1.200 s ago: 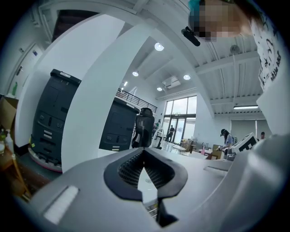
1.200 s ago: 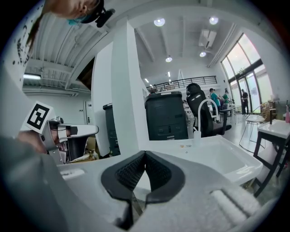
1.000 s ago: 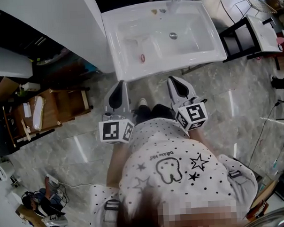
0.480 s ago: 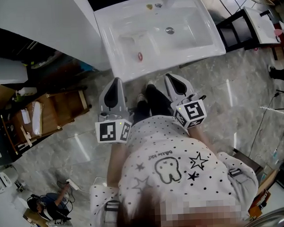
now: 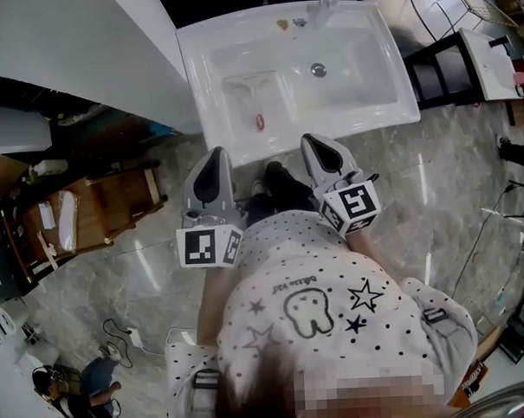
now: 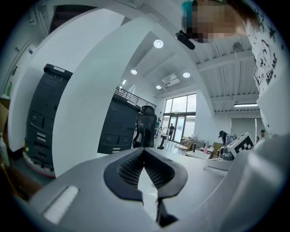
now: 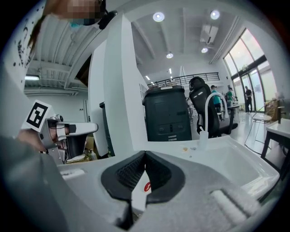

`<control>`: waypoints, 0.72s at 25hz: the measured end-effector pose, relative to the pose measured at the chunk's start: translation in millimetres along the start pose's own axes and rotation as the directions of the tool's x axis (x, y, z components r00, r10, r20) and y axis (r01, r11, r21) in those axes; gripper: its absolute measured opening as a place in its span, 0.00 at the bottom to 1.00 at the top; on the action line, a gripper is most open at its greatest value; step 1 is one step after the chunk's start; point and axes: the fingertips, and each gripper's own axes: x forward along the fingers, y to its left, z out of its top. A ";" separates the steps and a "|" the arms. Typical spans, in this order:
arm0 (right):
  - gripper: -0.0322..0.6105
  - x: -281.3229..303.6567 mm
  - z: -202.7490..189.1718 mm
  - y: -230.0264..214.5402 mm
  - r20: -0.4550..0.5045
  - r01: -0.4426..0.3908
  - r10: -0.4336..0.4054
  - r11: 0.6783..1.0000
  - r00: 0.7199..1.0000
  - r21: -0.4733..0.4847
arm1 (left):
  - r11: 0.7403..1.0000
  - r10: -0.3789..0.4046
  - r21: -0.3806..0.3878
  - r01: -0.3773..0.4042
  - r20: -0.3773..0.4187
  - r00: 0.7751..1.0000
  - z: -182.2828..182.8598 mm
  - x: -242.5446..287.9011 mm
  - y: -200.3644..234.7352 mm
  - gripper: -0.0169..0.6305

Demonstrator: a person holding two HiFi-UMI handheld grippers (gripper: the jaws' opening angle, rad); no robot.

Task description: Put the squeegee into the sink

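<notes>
White sink: smooth, glossy, ceramic by the look. The floor is polished grey stone-look tile, catching streaks of light. Left gripper and right gripper have matt grey plastic shells and black ribbed pads. Brown wooden shelf sits off the sink's left corner. Dotted cloth shirt.

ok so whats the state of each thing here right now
white ceramic sink, holds the squeegee in its basin
pale squeegee with a red-tipped handle, lying flat in the left part of the basin, nothing touching it
left gripper, shut, nothing between its jaws
right gripper, shut, nothing between its jaws
</notes>
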 end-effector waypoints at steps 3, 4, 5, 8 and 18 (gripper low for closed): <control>0.05 16.7 6.6 -9.7 0.003 -0.036 0.036 0.999 0.999 0.001 | 0.999 0.032 0.001 -0.032 0.012 0.999 4.3 13.2 6.0 0.00; 0.05 22.1 8.4 -12.5 0.004 -0.047 0.047 0.999 0.999 0.002 | 0.999 0.040 0.001 -0.040 0.015 0.999 5.2 17.2 8.3 0.01; 0.05 27.3 10.2 -14.9 0.007 -0.059 0.059 0.998 0.998 0.003 | 0.999 0.047 0.002 -0.047 0.017 0.999 5.9 21.1 10.2 0.01; 0.05 39.4 15.4 -22.6 0.013 -0.097 0.097 0.995 0.995 0.005 | 0.998 0.067 0.008 -0.067 0.018 0.998 7.1 32.2 12.1 0.00; 0.05 71.4 19.6 -48.8 -0.006 -0.186 0.186 0.982 0.982 -0.002 | 0.988 0.151 0.019 -0.152 0.044 0.988 9.4 58.3 13.1 0.01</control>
